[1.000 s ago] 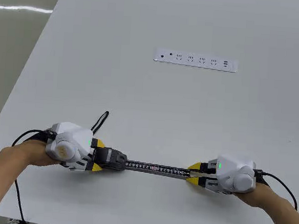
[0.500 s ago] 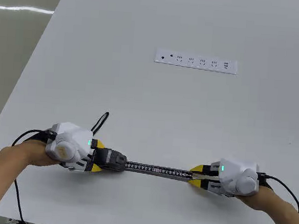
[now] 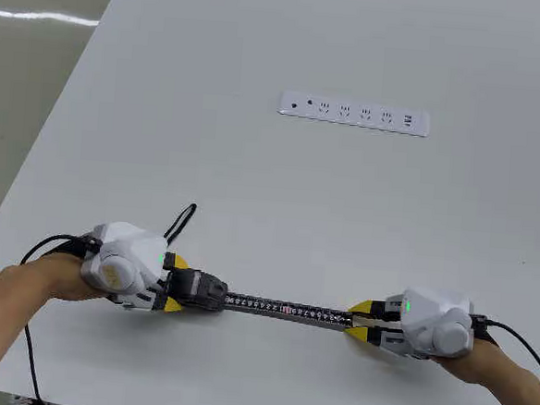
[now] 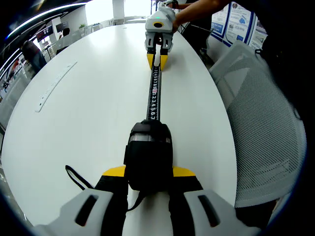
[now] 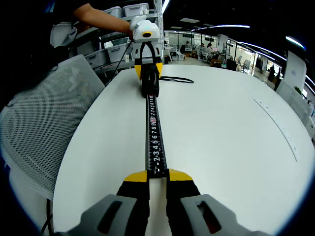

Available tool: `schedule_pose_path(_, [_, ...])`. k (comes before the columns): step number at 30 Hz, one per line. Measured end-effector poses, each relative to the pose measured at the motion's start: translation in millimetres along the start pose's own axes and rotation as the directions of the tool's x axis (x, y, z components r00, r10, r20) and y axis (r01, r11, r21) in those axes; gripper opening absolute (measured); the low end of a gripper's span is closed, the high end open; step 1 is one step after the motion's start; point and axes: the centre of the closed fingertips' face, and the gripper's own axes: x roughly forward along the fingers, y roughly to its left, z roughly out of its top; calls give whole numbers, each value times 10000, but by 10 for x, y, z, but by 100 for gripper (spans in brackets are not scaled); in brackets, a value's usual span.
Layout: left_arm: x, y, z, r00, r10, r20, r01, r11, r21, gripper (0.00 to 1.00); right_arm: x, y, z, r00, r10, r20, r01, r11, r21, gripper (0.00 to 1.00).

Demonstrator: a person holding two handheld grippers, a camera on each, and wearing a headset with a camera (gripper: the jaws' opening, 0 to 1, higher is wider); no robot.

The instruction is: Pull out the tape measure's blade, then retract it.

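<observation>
The black tape measure case lies on the white table near its front edge, with my left gripper shut on it. Its dark numbered blade runs out flat across the table to the right. My right gripper is shut on the blade's end. In the right gripper view the case sits far off with the left gripper behind it. The right gripper appears at the blade's far end in the left gripper view.
A white power strip lies on the table well beyond the tape. The case's black wrist strap curls behind the left gripper. Mesh chairs stand at the table's near edge.
My right gripper has moved to the right with the blade's end, drawing more blade out of the case. The left gripper and case have stayed put.
</observation>
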Motion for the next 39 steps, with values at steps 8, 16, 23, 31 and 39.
schedule_pose_path(8, [2, -1, 0, 10000, -10, -24, 10, 10000, 6, 27, -33, -9, -52, 10000, -25, -28, 25, 10000, 1, 9])
schedule_pose_path(16, [6, -1, -2, 10000, -19, -43, 19, 10000, -3, 27, -64, -10, -74, 10000, -42, -52, 42, 10000, 11, 9])
schedule_pose_path(23, [7, -4, -2, 10000, -27, -58, 27, 10000, -8, 27, -94, -18, -87, 10000, -32, -74, 32, 10000, -3, 9])
schedule_pose_path(31, [9, -6, 7, 10000, -30, -95, 30, 10000, 4, 27, -127, -17, -129, 9999, -52, -90, 52, 10000, 31, 9])
schedule_pose_path(39, [9, -13, 19, 9999, -45, -130, 45, 10000, 9, 27, -165, -10, -172, 9999, -87, -107, 87, 9999, 65, 9])
